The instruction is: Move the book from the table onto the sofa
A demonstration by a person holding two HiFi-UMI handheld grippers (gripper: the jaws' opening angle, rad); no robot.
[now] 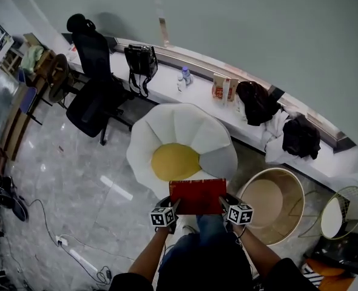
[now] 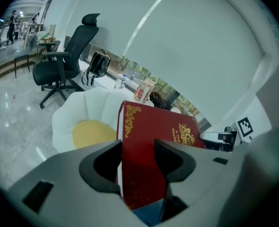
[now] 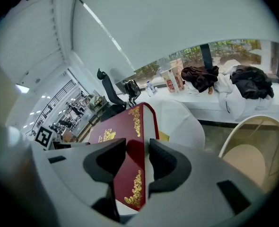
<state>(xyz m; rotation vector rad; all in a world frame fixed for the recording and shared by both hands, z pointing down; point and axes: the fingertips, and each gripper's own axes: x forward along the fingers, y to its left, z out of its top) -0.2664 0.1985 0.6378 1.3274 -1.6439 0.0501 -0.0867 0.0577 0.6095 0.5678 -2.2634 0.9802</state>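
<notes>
A dark red book (image 1: 197, 197) with gold ornament hangs in the air between my two grippers, flat and level, just in front of the white flower-shaped sofa (image 1: 179, 129) with its yellow middle. My left gripper (image 1: 174, 208) is shut on the book's left edge, and my right gripper (image 1: 225, 204) is shut on its right edge. In the left gripper view the book (image 2: 149, 141) sits clamped between the jaws of the left gripper (image 2: 138, 162), with the sofa (image 2: 90, 109) behind. In the right gripper view the right gripper (image 3: 137, 162) bites the book (image 3: 125, 131) near its spine.
A round wooden side table (image 1: 270, 202) stands right of the sofa, a wire stool (image 1: 340, 214) beyond it. A black office chair (image 1: 94, 96) is at the left. The window ledge (image 1: 167, 83) carries a bag, bottles and clothes. Cables lie on the floor (image 1: 76, 256).
</notes>
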